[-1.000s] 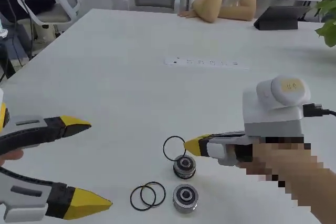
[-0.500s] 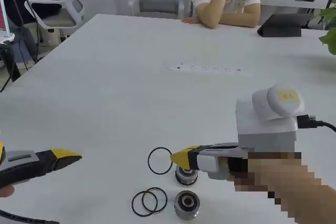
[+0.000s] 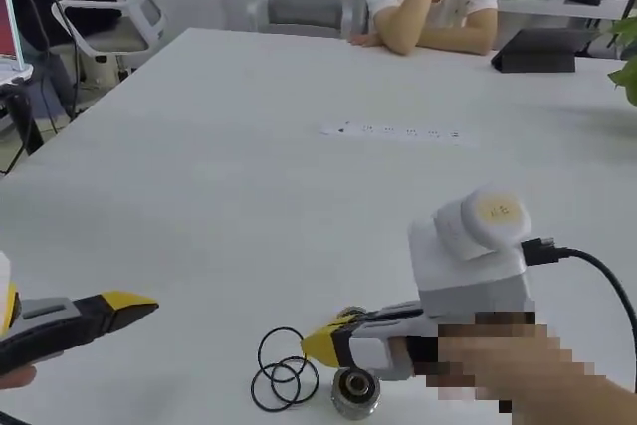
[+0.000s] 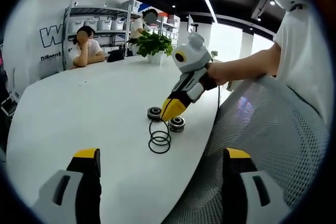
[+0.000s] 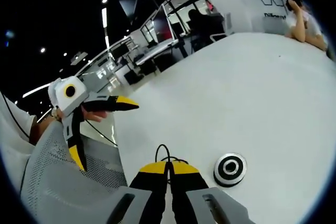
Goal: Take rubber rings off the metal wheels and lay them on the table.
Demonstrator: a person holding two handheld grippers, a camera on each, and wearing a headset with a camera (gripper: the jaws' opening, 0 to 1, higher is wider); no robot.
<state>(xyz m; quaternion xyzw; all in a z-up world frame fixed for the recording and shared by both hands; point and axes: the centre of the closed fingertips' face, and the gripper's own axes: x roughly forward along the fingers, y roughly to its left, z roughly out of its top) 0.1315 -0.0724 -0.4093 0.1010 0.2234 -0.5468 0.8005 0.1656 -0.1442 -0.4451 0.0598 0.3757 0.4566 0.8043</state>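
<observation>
1. Now the right gripper (image 3: pixel 320 343) appears to have its jaws clenched on a ring (image 3: pixel 283 348), which sticks out ahead of the tips and touches the laid rings (image 3: pixel 284 385).
2. Left gripper (image 4: pixel 163 153): jaws spread, empty, well apart from it.
3. Next, likely: release the ring, then check the wheel (image 3: pixel 354 391) beside the jaws.

The left tool (image 4: pixel 163 156) has its two yellow-tipped jaws spread wide, rising at 7 and 5 o'clock over the white desk (image 4: pixel 79 108). The right tool (image 4: pixel 171 110) reaches in from 1 o'clock, held in a hand (image 4: pixel 220 71), its yellow tips together and meeting the top of the uppermost ring (image 4: pixel 151 128) of a small overlapping pile of black rubber rings (image 4: pixel 159 142). A metal wheel (image 4: pixel 154 113) sits at 9 o'clock of that tip and a second wheel (image 4: pixel 176 124) at its 4 o'clock.
</observation>
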